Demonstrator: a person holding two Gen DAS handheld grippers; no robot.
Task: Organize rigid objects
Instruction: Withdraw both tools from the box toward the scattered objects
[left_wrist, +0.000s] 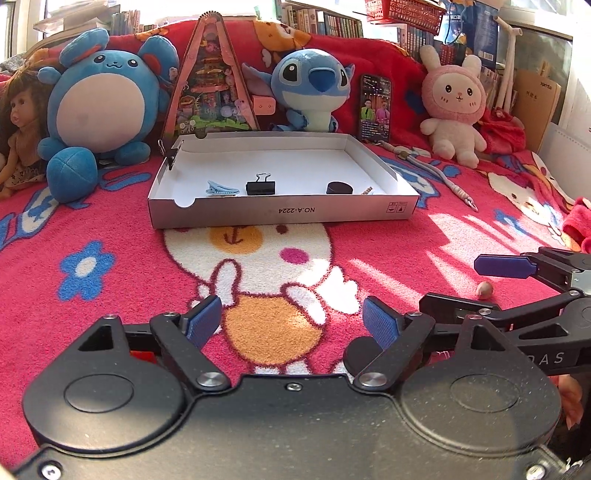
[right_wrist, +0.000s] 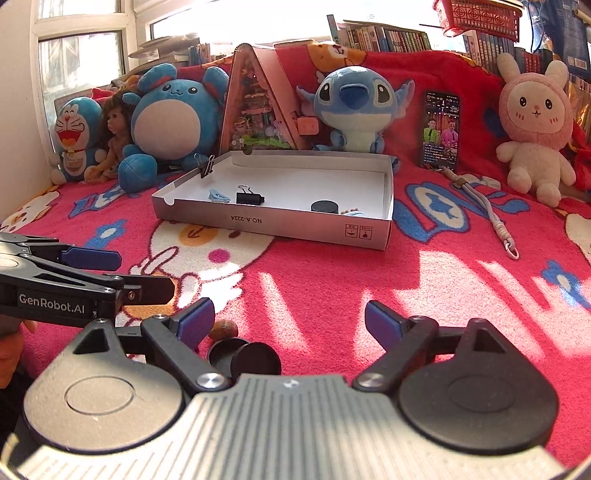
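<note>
Claws, left (left_wrist: 291, 321) and right (right_wrist: 290, 321), gape empty; two binder clips in box (left_wrist: 284, 216).

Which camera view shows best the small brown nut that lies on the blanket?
The left wrist view shows the small brown nut best: it lies whole and sunlit on the blanket, beside the right gripper. In the right wrist view the nut is partly hidden behind that gripper's finger.
</note>
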